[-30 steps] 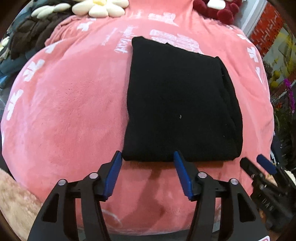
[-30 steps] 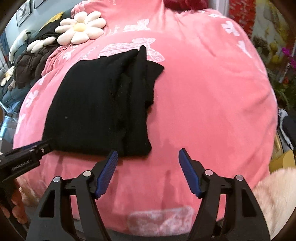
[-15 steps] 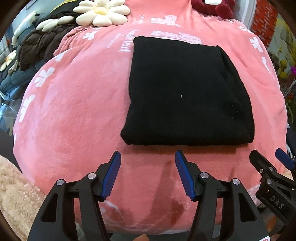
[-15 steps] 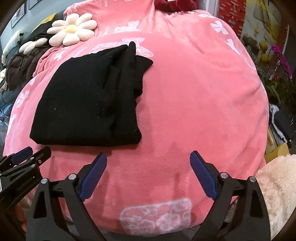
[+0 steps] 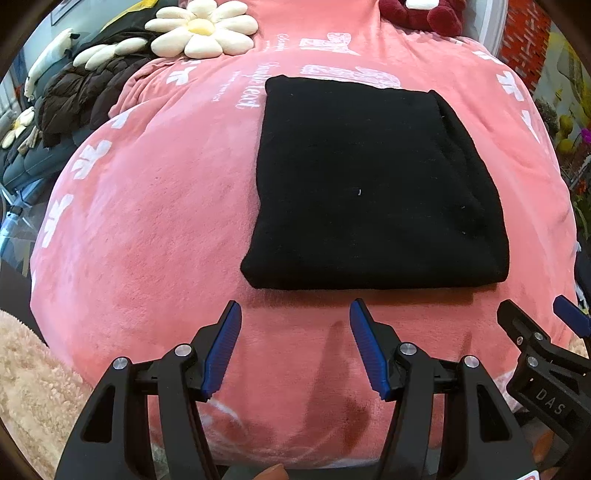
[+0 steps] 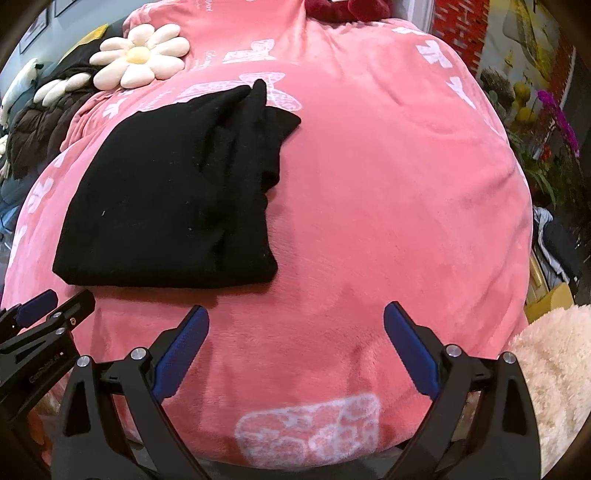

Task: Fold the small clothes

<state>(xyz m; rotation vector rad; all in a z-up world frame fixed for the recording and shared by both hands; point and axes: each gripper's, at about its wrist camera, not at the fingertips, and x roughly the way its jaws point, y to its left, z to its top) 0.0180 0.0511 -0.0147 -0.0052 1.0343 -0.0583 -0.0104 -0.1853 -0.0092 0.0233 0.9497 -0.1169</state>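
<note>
A black garment (image 5: 373, 184) lies folded into a flat rectangle on the pink blanket (image 5: 155, 206). In the right wrist view the garment (image 6: 177, 192) sits upper left, with loose layered edges along its right side. My left gripper (image 5: 295, 314) is open and empty, just short of the garment's near edge. My right gripper (image 6: 295, 317) is open wider and empty, to the right of the garment's near right corner. The right gripper also shows at the lower right of the left wrist view (image 5: 535, 317), and the left gripper at the lower left of the right wrist view (image 6: 55, 306).
A daisy-shaped cushion (image 5: 201, 31) and dark jackets (image 5: 77, 96) lie at the back left. A dark red plush (image 5: 421, 14) sits at the back. Fluffy beige fabric (image 6: 554, 362) is at the near right. Flowers (image 6: 554, 122) and a brick wall (image 6: 461, 26) stand to the right.
Both grippers have drawn back from the garment toward the near edge of the blanket. The right gripper's jaws have opened wider. The garment has stayed in place.
</note>
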